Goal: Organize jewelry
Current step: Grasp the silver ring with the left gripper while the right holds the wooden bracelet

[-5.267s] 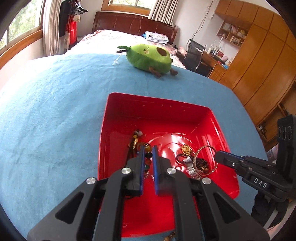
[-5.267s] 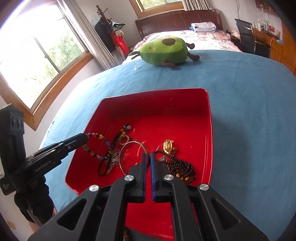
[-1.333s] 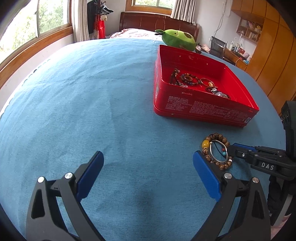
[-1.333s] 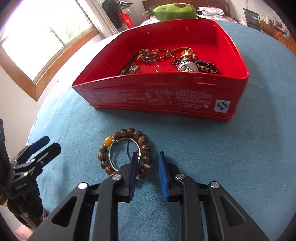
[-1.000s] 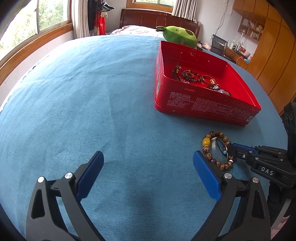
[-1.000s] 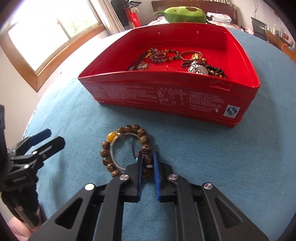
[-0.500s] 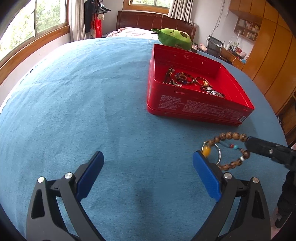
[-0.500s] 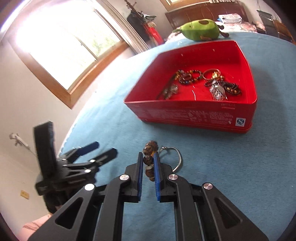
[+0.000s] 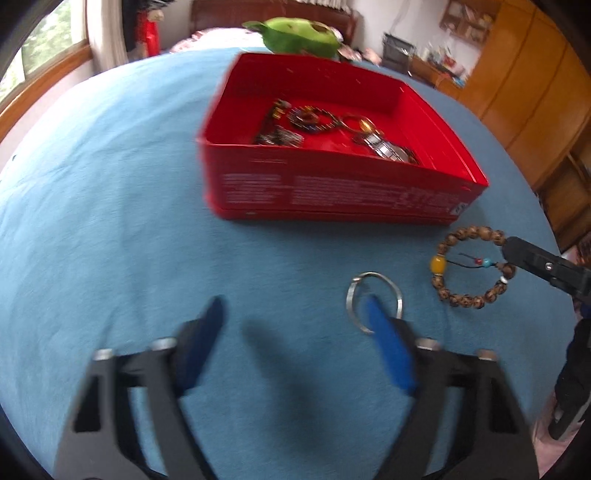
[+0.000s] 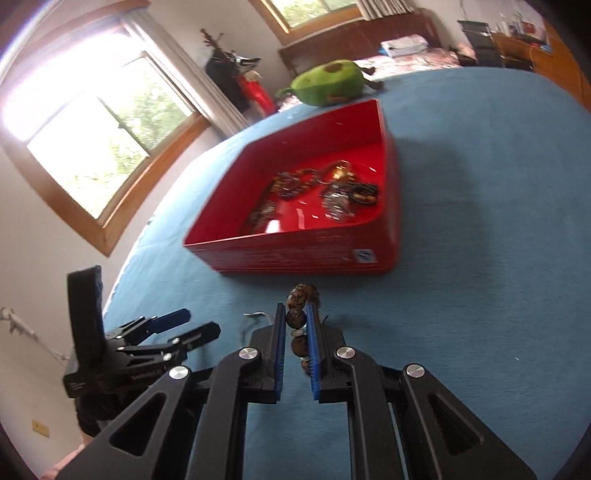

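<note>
A red tray (image 9: 332,195) (image 10: 295,254) holding several pieces of jewelry sits on the blue cloth. My right gripper (image 10: 296,321) is shut on a brown bead bracelet (image 9: 471,266) (image 10: 299,317) with one yellow bead, held in the air in front of the tray's near right corner. A silver bangle (image 9: 373,295) lies on the cloth below it. My left gripper (image 9: 295,314) is open and empty, its right fingertip over the bangle. It also shows in the right wrist view (image 10: 195,325).
A green avocado plush (image 9: 299,35) (image 10: 328,83) lies beyond the tray. The blue cloth (image 9: 110,184) covers the whole surface. Wooden cabinets (image 9: 535,92) stand to the right, a window (image 10: 92,129) to the left.
My right gripper closed on the bead bracelet and lifted it off the cloth, leaving the silver bangle behind. My left gripper has narrowed and moved toward the bangle and the tray.
</note>
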